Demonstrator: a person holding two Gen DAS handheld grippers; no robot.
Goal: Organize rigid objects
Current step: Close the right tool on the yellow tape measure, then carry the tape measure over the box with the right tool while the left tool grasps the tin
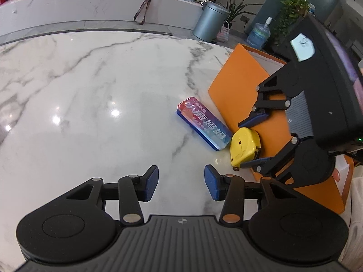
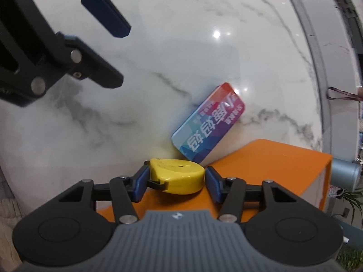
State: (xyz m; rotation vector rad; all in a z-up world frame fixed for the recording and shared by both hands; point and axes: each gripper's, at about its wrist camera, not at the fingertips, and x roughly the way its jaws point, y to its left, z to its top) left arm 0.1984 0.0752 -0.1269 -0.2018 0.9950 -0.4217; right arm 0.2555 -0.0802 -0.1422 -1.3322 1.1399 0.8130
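Observation:
A yellow tape measure (image 2: 177, 175) lies at the edge of an orange box (image 2: 272, 161), partly over the marble table (image 2: 204, 45). My right gripper (image 2: 175, 184) points steeply down with a blue pad against each side of the tape measure, shut on it. The left wrist view shows that same right gripper (image 1: 250, 141) straddling the tape measure (image 1: 242, 146). A colourful flat tin (image 1: 204, 123) lies on the table just left of the tape measure, touching the orange box (image 1: 238, 86). My left gripper (image 1: 181, 181) hovers open over bare marble, with nothing between its fingers.
The table's far edge curves away, with a white counter (image 1: 90, 6) behind it. A grey bin (image 1: 209, 20), a water jug (image 1: 258, 35) and potted plants (image 1: 292, 11) stand on the floor beyond. A person's fingertip (image 1: 335, 174) shows by the right gripper's handle.

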